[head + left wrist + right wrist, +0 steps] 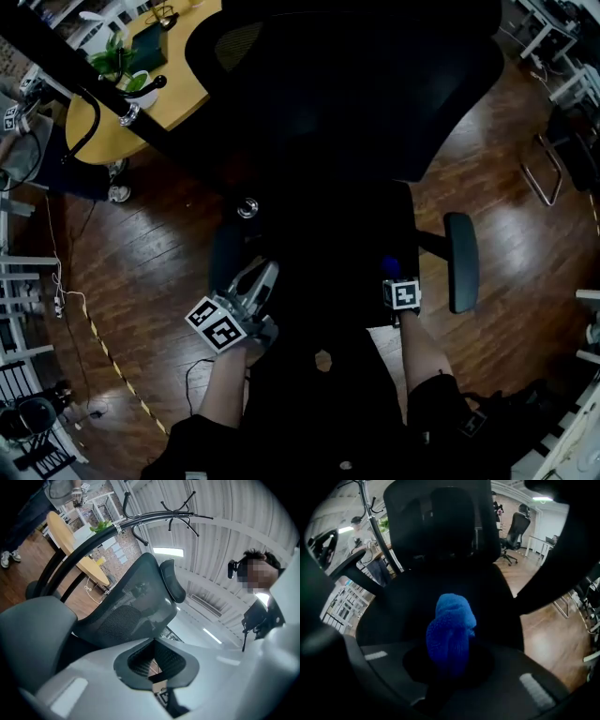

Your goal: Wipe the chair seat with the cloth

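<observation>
A black office chair fills the head view; its seat [328,239] lies dark between two armrests [460,261]. My right gripper [394,274] hovers over the seat's near right part, shut on a bunched blue cloth [390,266]. In the right gripper view the cloth [450,625] sticks up out of the gripper [450,656], with the seat [436,590] and backrest [440,517] beyond. My left gripper [260,284] is at the seat's near left edge, beside the left armrest [225,255]. It [154,670] points up at the mesh backrest [131,606] with its jaws together and empty.
A round wooden table [178,89] with a potted plant [117,61] stands at the far left, crossed by a black coat stand pole [94,80]. Wood floor [159,244] surrounds the chair. A metal chair frame [544,173] stands right. Another office chair [518,527] is farther off.
</observation>
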The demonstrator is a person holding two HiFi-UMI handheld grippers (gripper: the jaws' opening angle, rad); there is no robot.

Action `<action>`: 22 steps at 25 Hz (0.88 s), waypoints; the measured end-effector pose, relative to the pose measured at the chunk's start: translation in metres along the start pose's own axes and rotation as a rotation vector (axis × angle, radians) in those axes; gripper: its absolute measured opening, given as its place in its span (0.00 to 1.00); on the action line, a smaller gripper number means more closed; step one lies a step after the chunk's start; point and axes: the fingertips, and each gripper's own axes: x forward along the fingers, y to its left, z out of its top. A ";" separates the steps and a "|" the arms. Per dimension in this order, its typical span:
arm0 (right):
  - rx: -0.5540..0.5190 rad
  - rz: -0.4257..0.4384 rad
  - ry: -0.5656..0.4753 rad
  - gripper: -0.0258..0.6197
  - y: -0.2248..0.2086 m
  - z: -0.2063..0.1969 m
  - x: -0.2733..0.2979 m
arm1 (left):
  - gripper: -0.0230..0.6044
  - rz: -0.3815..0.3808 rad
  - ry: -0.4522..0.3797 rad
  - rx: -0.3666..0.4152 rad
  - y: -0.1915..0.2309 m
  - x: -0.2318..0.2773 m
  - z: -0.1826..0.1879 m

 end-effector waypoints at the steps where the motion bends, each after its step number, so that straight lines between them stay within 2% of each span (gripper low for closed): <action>1: 0.004 -0.012 -0.015 0.09 -0.012 0.001 -0.007 | 0.03 -0.002 0.010 -0.002 -0.001 0.002 -0.003; 6: 0.012 -0.031 -0.047 0.09 -0.035 0.004 -0.011 | 0.03 0.000 0.049 -0.015 0.000 0.018 -0.015; 10: 0.073 -0.036 -0.030 0.09 -0.035 0.000 -0.028 | 0.03 -0.012 0.057 -0.014 -0.020 0.021 -0.015; 13: 0.066 -0.073 -0.052 0.09 -0.034 0.010 -0.028 | 0.03 -0.010 0.047 -0.007 -0.017 0.015 -0.016; 14: 0.054 -0.058 -0.053 0.09 -0.023 0.012 -0.020 | 0.03 -0.007 0.040 -0.007 -0.012 0.012 -0.016; 16: 0.008 0.029 -0.049 0.09 0.016 0.019 -0.001 | 0.03 0.001 0.018 -0.010 -0.001 0.008 -0.015; 19: -0.086 0.205 -0.017 0.09 0.099 0.027 0.022 | 0.03 0.026 -0.029 -0.010 0.000 -0.002 -0.008; 22: -0.226 0.352 0.030 0.09 0.183 0.036 0.025 | 0.03 0.023 -0.051 0.005 -0.009 -0.009 -0.003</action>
